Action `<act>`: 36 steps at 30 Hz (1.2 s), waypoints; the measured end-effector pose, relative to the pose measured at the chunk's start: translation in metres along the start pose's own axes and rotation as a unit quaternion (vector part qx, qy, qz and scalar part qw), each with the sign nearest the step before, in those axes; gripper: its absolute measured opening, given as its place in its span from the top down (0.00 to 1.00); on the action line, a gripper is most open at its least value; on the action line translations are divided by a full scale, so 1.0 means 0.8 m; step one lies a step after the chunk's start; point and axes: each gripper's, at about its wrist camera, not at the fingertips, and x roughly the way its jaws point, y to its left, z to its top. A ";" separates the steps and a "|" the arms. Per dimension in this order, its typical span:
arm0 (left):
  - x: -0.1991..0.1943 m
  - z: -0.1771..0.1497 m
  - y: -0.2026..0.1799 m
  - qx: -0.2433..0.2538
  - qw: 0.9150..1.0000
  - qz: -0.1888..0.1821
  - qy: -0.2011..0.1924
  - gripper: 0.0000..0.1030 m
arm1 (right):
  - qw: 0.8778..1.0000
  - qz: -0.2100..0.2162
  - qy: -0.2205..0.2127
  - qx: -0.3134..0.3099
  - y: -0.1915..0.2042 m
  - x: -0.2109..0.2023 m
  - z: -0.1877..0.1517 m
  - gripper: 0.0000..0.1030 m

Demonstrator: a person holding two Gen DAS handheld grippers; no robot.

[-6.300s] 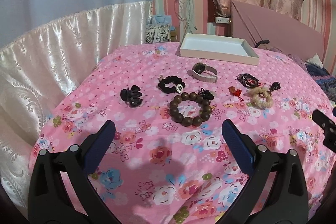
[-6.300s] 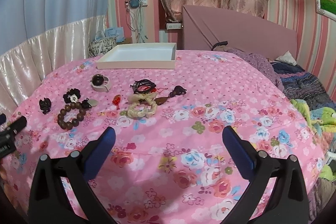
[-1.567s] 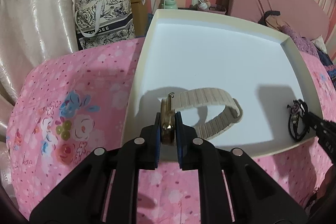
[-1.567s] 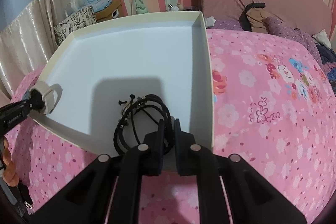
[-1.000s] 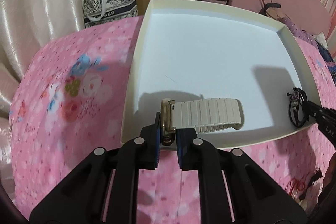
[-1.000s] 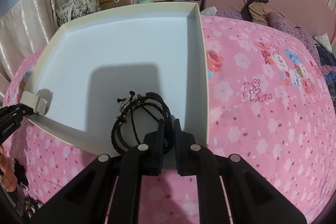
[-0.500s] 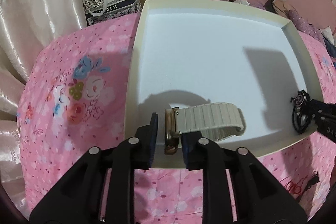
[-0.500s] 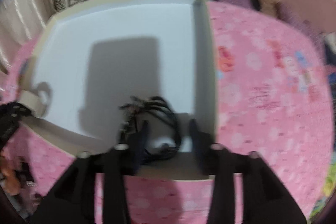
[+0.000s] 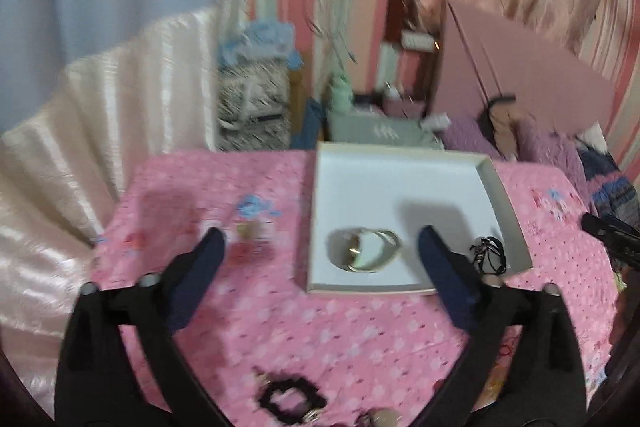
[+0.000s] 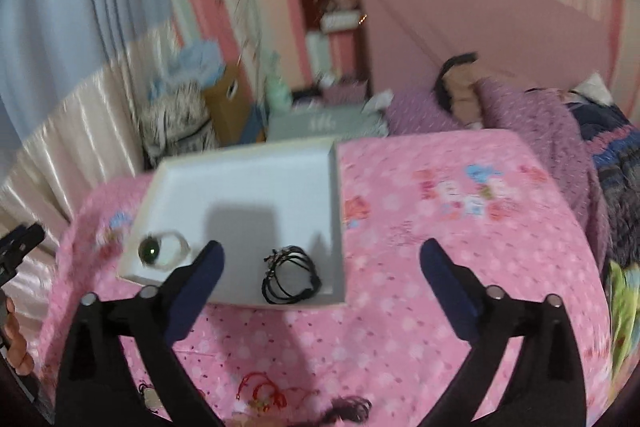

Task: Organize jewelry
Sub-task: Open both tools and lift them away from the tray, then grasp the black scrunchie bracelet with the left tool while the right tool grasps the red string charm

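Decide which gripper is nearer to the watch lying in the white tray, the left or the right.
Left. The watch lies just ahead of the left gripper, between its opening jaws. The right gripper hangs in front of the black cords, with the watch off to its left.

I see the cream-banded watch (image 9: 365,254) and coiled black cord bracelets (image 10: 291,275) lying apart in the white tray (image 9: 400,187).

tray (image 10: 338,187): 1 | watch (image 9: 366,253): 1 | black cord bracelet bundle (image 10: 290,281): 1 | black scrunchie (image 9: 290,401): 1 | red string piece (image 10: 262,389): 1
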 end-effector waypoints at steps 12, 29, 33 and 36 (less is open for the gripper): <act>-0.083 -0.126 0.030 0.000 0.999 0.032 -0.041 0.03 | 0.996 -0.059 -0.072 0.003 -0.013 -0.076 -0.131 0.02; -0.094 -0.177 0.061 -0.016 1.000 0.010 -0.010 0.03 | 0.994 -0.047 -0.091 -0.026 0.005 -0.143 -0.194 0.02; -0.095 -0.169 0.068 -0.030 0.999 0.007 0.007 0.03 | 0.996 -0.018 -0.082 -0.007 0.002 -0.140 -0.185 0.02; -0.090 -0.166 0.071 -0.037 0.999 -0.003 0.015 0.03 | 0.997 -0.008 -0.070 0.000 0.005 -0.129 -0.178 0.02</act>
